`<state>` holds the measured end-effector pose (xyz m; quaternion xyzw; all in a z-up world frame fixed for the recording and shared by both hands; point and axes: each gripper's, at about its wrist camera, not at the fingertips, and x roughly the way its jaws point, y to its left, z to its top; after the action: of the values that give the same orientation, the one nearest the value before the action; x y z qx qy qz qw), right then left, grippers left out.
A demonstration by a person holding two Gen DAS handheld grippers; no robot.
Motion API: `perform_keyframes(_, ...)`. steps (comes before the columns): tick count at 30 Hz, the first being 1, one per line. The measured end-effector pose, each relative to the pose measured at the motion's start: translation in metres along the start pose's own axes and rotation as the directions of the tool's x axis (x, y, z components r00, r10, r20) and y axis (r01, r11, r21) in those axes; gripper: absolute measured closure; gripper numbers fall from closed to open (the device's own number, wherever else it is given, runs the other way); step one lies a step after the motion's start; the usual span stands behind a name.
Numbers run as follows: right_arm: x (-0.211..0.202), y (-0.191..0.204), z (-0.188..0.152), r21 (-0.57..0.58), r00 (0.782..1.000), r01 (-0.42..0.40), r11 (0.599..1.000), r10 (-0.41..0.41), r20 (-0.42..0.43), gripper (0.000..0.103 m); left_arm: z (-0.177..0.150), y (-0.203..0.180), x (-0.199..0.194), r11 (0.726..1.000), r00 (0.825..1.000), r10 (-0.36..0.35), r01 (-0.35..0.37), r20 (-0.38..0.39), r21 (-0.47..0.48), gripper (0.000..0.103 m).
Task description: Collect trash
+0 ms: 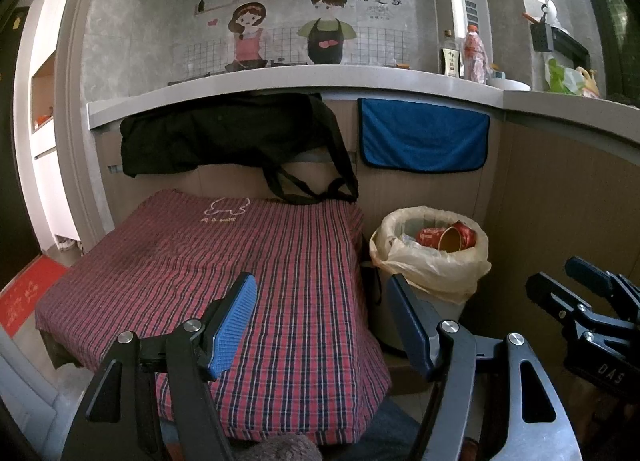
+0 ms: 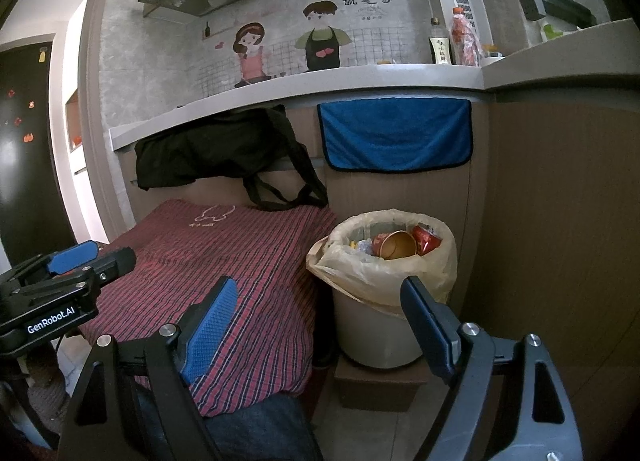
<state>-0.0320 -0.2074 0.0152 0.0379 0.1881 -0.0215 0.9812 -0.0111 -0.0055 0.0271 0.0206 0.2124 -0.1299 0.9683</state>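
Left wrist view: my left gripper (image 1: 320,325) stands with its jaws spread apart and nothing between them, above the plaid cloth (image 1: 224,261); the trash bin (image 1: 430,249) lies just ahead and to its right, beside the cloth's edge. Right wrist view: my right gripper (image 2: 316,325) is likewise spread wide and empty, the bin directly ahead between its fingers. The bin — lined with a pale plastic bag (image 2: 384,285) — holds a red paper cup (image 2: 394,245) lying on its side, a crushed red can (image 2: 426,239) and clear plastic scraps.
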Motion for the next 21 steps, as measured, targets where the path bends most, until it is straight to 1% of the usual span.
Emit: perform_keyframes(21,-0.0009,-0.0041,0.0008,0.008,1.000,0.003,1.000,-0.003,0.004,0.022,-0.0005,-0.0010,0.0038,1.000,1.000,-0.009,0.009,-0.002,-0.001,0.036)
